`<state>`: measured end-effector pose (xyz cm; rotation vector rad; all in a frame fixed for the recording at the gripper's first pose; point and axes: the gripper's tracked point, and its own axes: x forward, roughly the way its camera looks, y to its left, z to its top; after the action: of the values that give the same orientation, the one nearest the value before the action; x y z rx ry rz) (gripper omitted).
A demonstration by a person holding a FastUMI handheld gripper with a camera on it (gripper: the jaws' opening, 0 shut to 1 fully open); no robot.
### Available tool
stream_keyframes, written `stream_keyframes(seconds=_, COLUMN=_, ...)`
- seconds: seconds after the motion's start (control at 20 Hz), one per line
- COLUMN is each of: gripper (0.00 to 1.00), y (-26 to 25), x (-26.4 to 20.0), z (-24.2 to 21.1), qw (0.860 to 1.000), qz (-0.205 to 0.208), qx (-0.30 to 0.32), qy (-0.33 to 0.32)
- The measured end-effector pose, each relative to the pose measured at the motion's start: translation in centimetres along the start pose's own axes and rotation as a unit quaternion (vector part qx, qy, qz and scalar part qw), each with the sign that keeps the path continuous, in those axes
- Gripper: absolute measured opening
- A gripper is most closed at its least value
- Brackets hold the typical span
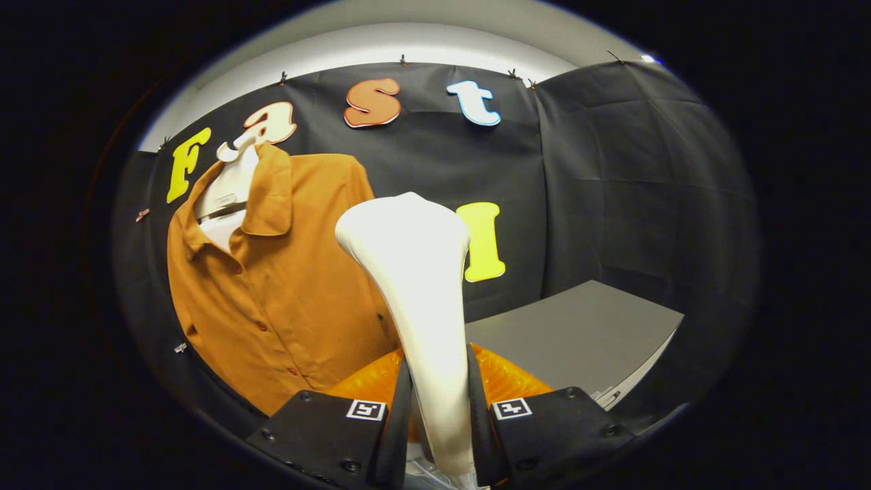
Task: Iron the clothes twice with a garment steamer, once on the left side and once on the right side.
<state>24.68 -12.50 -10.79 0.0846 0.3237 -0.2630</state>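
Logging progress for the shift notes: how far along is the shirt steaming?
Done: the gripper is shut on the white steamer, raised upright. In hand: bringing its head toward the orange shirt hanging just beyond on its hanger. Left: both passes, as far as shown; the head isn't touching the fabric yet.

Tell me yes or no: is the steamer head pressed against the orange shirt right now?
No: the steamer, clamped between the gripper fingers, stands apart from the shirt, its head beside the fabric.
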Motion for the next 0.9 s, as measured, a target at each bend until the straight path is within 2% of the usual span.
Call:
stream_keyframes(seconds=0.45, gripper=0.42, y=8.5, x=0.3, z=-1.3, qw=0.999, qz=0.001, qx=-0.032, qy=-0.002)
stream_keyframes(seconds=0.9, gripper=0.42, y=11.1, x=3.3, z=-3.8, qw=0.997, qz=-0.017, qx=-0.068, qy=0.032)
